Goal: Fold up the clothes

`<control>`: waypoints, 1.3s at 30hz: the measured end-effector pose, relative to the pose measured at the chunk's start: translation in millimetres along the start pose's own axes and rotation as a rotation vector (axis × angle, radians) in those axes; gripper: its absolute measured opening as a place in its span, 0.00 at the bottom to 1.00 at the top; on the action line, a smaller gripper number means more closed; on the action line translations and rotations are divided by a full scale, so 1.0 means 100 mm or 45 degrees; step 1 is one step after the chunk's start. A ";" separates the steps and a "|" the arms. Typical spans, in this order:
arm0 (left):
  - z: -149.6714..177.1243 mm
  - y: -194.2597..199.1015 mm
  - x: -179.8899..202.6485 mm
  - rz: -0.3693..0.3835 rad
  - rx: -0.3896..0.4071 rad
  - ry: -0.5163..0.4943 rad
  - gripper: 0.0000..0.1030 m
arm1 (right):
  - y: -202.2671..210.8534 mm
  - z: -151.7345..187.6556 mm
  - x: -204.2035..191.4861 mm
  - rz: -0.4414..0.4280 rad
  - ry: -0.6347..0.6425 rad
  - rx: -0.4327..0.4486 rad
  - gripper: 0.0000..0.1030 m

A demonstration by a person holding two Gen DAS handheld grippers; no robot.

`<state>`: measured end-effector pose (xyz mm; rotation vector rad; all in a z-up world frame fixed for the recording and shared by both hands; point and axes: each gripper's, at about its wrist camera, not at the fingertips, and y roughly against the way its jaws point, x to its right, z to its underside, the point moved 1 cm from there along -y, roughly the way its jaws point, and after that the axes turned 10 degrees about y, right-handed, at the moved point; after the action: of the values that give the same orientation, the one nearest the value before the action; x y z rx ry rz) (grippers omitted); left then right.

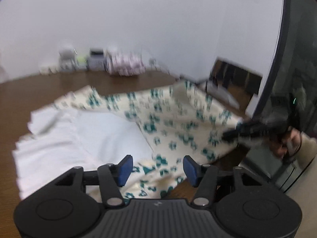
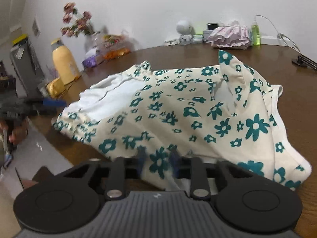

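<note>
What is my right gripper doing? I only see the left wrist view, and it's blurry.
Observer: The right gripper looks shut on the near edge of the floral garment, with fabric bunched between its pads.
Operator: Is the garment lying flat?
Observer: No. A flap at its far end stands up in a peak.
Operator: Anything else on the table I should avoid?
Observer: A yellow bottle stands at the table edge, on the left in the right wrist view, apart from the garment.
</note>
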<state>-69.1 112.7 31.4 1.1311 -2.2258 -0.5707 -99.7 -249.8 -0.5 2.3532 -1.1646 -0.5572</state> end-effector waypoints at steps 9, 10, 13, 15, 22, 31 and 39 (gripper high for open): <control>-0.02 -0.17 -0.09 -0.082 -0.049 0.045 0.52 | -0.08 -0.08 -0.03 0.371 0.097 0.142 0.03; 0.00 -0.15 -0.11 -0.096 -0.054 0.052 0.52 | -0.15 -0.09 0.00 0.422 0.092 0.091 0.04; 0.04 -0.08 -0.11 -0.095 -0.050 0.047 0.52 | -0.05 -0.11 0.07 0.381 0.042 0.089 0.08; 0.07 -0.05 -0.10 -0.088 -0.045 0.029 0.52 | 0.13 -0.12 0.13 0.209 0.004 0.115 0.21; 0.16 -0.01 -0.10 -0.008 -0.031 -0.025 0.44 | 0.03 0.02 0.19 0.038 -0.120 -0.034 0.40; 0.15 0.12 -0.07 -0.074 -0.002 -0.032 0.06 | 0.28 -0.06 -0.10 -0.047 0.100 0.065 0.03; -0.06 0.03 0.00 0.058 0.041 0.083 0.68 | 0.32 -0.06 -0.27 -0.053 0.298 0.003 0.14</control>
<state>-66.8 113.5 37.8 1.0966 -2.2057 -0.4744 -131.2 -243.8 26.3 2.3739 -1.0128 -0.2836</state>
